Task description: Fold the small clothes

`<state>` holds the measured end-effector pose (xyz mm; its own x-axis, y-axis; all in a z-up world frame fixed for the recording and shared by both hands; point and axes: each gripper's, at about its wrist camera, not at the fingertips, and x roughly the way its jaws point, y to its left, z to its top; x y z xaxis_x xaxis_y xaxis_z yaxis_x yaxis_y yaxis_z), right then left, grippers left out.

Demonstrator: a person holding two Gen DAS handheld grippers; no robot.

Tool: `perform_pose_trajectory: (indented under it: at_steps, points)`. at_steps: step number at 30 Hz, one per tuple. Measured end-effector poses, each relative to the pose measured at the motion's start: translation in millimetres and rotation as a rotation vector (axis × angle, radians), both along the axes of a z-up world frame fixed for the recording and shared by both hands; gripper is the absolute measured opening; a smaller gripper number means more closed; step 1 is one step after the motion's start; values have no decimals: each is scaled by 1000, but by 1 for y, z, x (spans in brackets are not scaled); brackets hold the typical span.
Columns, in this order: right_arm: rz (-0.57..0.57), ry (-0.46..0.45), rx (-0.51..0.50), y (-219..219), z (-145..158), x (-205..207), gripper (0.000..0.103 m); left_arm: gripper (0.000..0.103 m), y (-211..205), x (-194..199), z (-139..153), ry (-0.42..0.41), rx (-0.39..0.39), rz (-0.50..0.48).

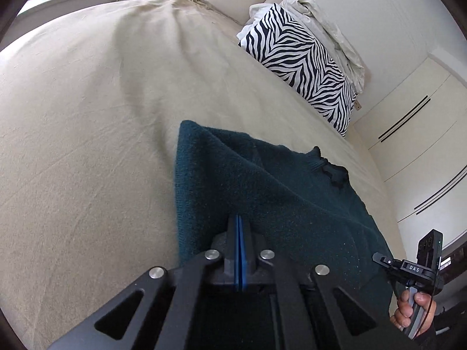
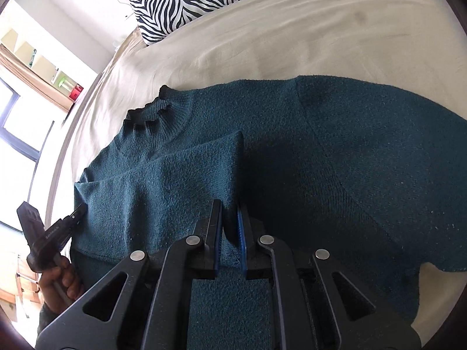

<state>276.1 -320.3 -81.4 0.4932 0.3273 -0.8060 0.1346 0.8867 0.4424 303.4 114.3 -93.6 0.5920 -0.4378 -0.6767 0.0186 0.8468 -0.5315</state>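
A dark teal knit sweater (image 2: pixel 335 157) lies on the beige bed sheet (image 2: pixel 262 43), its ribbed collar (image 2: pixel 157 113) at the left. One sleeve (image 2: pixel 186 172) is folded over the body. My right gripper (image 2: pixel 230 213) is shut on the edge of that folded sleeve, with fabric between its jaws. In the left wrist view the sweater (image 1: pixel 262 192) hangs in a raised fold from my left gripper (image 1: pixel 238 224), whose blue pads are pressed together on the fabric. The right gripper's body (image 1: pixel 420 265) shows at the lower right there.
A zebra-striped pillow (image 1: pixel 300 58) with a crumpled white cloth (image 1: pixel 329 29) on it lies at the head of the bed. White wardrobe doors (image 1: pixel 423 134) stand beyond the bed's right side. A window and shelves (image 2: pixel 26 67) are at the left.
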Motion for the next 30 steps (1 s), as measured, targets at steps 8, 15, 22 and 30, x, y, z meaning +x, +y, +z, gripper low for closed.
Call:
perform_pose_trajectory:
  at_steps: [8, 15, 22, 30]
  points:
    - [-25, -7, 43, -4, 5, -20, 19, 5, -14, -27, 28, -43, 316, 49]
    - [-17, -107, 103, 0, 33, -26, 47, 37, -19, -17, 67, -143, 246, 46]
    - [20, -43, 152, 19, 0, -3, 45, 37, -55, 0, 14, -91, 388, -25]
    - [-125, -92, 179, -46, -5, -63, 46, 45, -59, -29, 32, -75, 465, -34]
